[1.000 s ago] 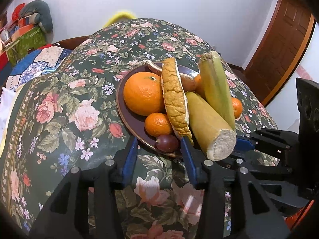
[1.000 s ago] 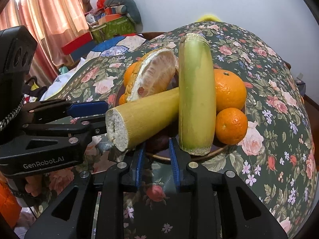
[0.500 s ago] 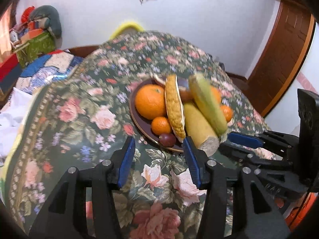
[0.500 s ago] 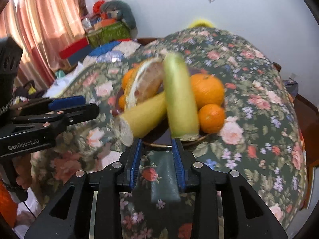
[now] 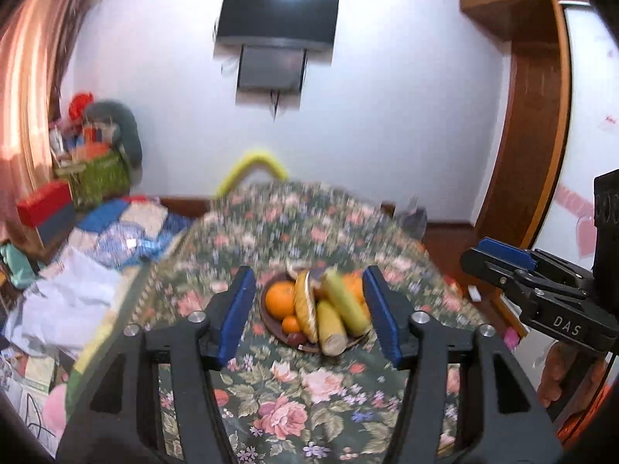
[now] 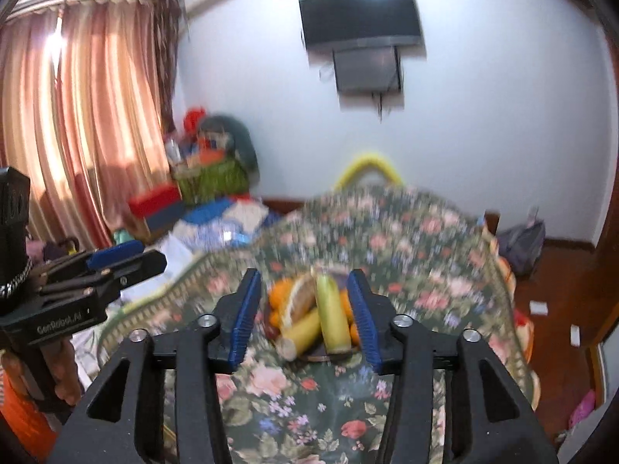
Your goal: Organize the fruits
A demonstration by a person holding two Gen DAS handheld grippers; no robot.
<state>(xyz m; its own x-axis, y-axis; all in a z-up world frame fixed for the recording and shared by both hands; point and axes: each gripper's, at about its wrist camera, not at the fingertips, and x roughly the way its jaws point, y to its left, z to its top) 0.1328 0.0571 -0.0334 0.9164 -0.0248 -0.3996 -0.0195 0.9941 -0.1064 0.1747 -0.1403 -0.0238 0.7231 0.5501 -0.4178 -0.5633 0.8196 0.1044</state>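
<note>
A dark brown plate (image 5: 271, 323) on the floral tablecloth holds a large orange (image 5: 280, 299), a small orange (image 5: 291, 324), a dark plum (image 5: 296, 337), a peeled citrus segment (image 5: 305, 309) and two yellow-green corn cobs (image 5: 344, 305). My left gripper (image 5: 309, 315) is open and empty, well back from the plate. My right gripper (image 6: 305, 313) is open and empty too, also back from the plate (image 6: 329, 355). Each gripper shows at the edge of the other's view.
The floral tablecloth (image 5: 309, 386) covers a round table. Clutter, boxes and a green basket (image 5: 96, 178) lie at the left. A TV (image 5: 276, 19) hangs on the far wall. A wooden door frame (image 5: 534, 116) is at the right. Curtains (image 6: 77, 135) hang at the left.
Both grippers have pulled back and up from the plate, so the fruit looks much smaller. The right gripper's jaws have opened wider. The fruit has not moved.
</note>
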